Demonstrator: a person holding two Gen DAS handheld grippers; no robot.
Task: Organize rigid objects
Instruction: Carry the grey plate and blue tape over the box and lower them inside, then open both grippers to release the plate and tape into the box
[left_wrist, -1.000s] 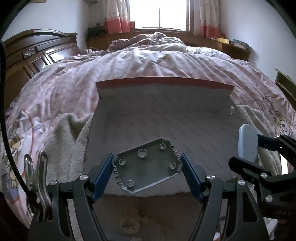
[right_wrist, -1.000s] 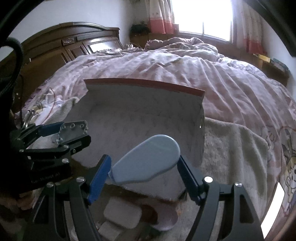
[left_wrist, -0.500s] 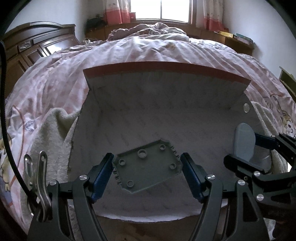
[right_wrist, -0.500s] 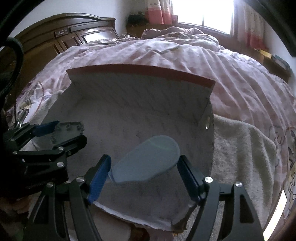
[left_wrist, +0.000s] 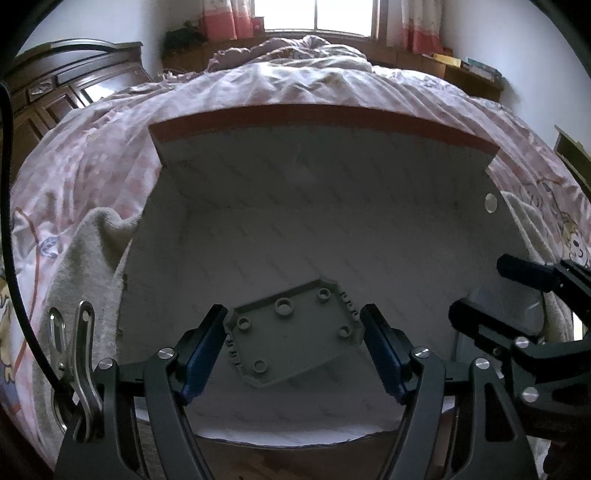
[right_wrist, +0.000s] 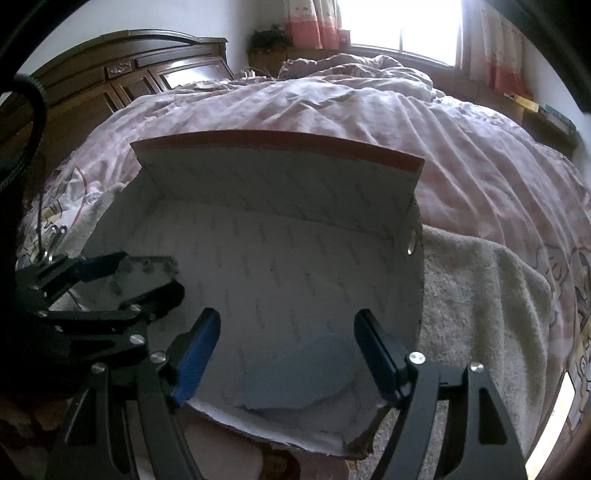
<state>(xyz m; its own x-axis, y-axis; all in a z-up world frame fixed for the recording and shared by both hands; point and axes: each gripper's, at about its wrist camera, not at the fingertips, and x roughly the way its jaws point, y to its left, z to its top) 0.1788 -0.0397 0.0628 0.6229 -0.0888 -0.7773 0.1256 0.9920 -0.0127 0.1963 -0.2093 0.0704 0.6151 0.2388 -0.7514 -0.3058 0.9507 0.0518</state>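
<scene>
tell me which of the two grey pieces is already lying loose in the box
The smooth blue-grey oval piece: it rests on the box floor between the open right gripper fingers, while the studded grey plate stays clamped in the left gripper.

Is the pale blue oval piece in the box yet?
In. The blue oval piece lies on the box floor, apart from the open right gripper.

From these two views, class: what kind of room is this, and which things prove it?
Most likely a bedroom: a bed under a rumpled pink quilt, a dark carved wooden headboard, and a window with pink curtains.
</scene>
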